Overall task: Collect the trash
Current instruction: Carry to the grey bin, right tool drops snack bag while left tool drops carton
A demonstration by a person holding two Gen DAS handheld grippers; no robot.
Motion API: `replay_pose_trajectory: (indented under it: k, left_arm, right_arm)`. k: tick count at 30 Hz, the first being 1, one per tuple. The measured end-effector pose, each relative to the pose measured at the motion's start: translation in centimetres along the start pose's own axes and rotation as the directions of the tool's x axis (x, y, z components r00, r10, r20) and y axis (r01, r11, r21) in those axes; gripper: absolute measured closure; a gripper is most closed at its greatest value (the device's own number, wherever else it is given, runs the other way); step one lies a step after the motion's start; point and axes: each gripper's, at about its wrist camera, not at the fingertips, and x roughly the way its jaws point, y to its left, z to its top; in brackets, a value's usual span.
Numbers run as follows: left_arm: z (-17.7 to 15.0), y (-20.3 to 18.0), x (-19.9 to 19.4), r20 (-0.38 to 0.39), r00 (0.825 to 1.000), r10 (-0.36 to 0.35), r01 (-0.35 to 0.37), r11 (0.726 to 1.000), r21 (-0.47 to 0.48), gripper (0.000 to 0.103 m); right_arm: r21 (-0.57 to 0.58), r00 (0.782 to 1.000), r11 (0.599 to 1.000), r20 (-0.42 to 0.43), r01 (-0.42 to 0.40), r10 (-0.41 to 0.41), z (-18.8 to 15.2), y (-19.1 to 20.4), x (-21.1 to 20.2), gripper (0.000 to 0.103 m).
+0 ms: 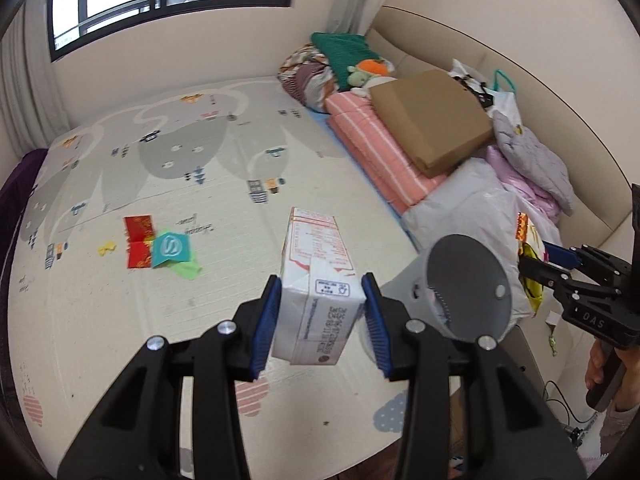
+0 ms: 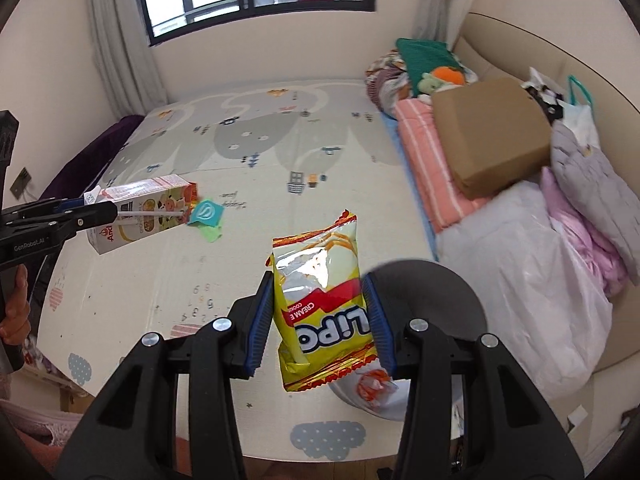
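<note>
1. Your left claw (image 1: 320, 316) pinches the milk carton (image 1: 316, 280) across its short end, pads on both side faces, carton lifted off the play mat (image 1: 160, 340) and pointing away from you.
2. Your right claw (image 2: 320, 320) pinches the yellow cookie wrapper (image 2: 320, 308) at its lower half; the top hangs free and crinkled, so the hold looks soft.
3. Both are probably held up for the grey bin (image 1: 468, 284) just right of the carton, lid tilted toward you; whether it stands open I cannot tell.
4. Still left on the mat: the red packet (image 1: 139, 242) and teal scrap (image 1: 172, 249) on a green one, well left.
5. Room: mat is open ahead and left. Right side is tight, with the white plastic bag (image 2: 532, 280), bedding and cardboard box (image 2: 492, 132) crowding the bin, so come in from the mat side.
</note>
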Motion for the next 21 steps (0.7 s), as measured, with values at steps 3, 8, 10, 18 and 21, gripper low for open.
replay_pose_trajectory:
  k: [3,8,10,18,21]
  left_arm:
    - [0.6,-5.1,1.5,-0.004,0.998,-0.065,0.065,0.996,0.057,0.062]
    - [1.1,-12.1,3.3,-0.030,0.990,-0.140,0.143,0.979,0.147,0.062]
    - [1.3,-13.8,3.9,-0.044,0.986,-0.160,0.165,0.972,0.168,0.061]
    - [1.3,-17.1,6.2,-0.093,0.983,-0.156,0.173,0.960,0.219,0.028]
    - [1.3,-17.2,6.2,-0.096,0.985,-0.141,0.160,0.960,0.229,0.028]
  right_arm:
    - [0.054,1.000,0.998,0.006,0.028,-0.028,-1.2,-4.0,-1.3,0.060]
    - [0.092,0.999,0.995,0.033,0.034,-0.037,-2.2,-8.4,-3.0,0.060]
    - [0.105,0.999,0.994,0.039,0.024,-0.029,-2.2,-9.7,-3.3,0.059]
    - [0.181,0.998,0.983,0.068,-0.013,0.001,-2.3,-13.1,-2.7,0.029]
    - [0.198,0.997,0.980,0.073,-0.014,0.000,-2.6,-13.6,-2.8,0.029]
